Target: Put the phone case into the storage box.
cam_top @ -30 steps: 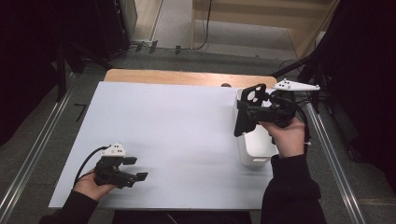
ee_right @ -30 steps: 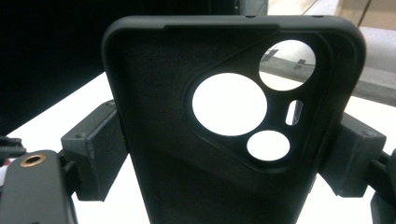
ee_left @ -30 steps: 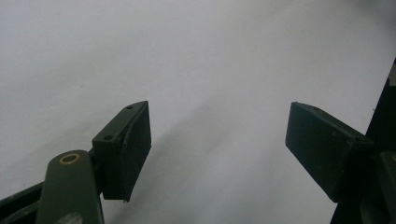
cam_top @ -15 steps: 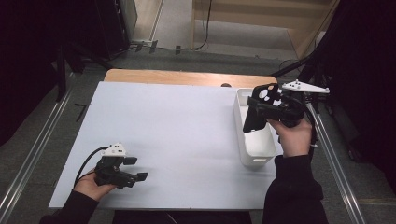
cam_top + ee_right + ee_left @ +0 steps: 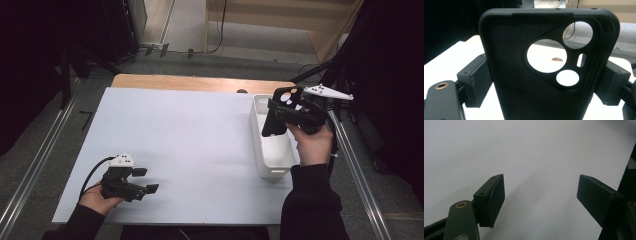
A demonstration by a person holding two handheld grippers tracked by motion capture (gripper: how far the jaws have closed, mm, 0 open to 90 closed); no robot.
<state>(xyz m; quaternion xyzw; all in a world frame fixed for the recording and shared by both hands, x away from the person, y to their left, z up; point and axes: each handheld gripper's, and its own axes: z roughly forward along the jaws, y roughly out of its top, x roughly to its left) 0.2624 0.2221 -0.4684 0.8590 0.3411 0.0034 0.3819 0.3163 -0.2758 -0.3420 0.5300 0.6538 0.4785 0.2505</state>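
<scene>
The right gripper (image 5: 276,117) is clenched on a black phone case (image 5: 279,111), its 2 jaws pressing the case's long sides from left and right; in the right gripper view the phone case (image 5: 524,82) stands upright between the pads, its hollow inner face toward the camera and the camera cut-outs near its top. The case hangs in the air above the far end of a white bin (image 5: 272,152), which lies along the right edge of the white table (image 5: 190,135), its long side parallel to that edge. The left gripper (image 5: 145,181) sits low near the front left corner of the table, held in the left hand (image 5: 100,197); its jaws stand released and wide apart, with bare tabletop (image 5: 529,157) between them.
</scene>
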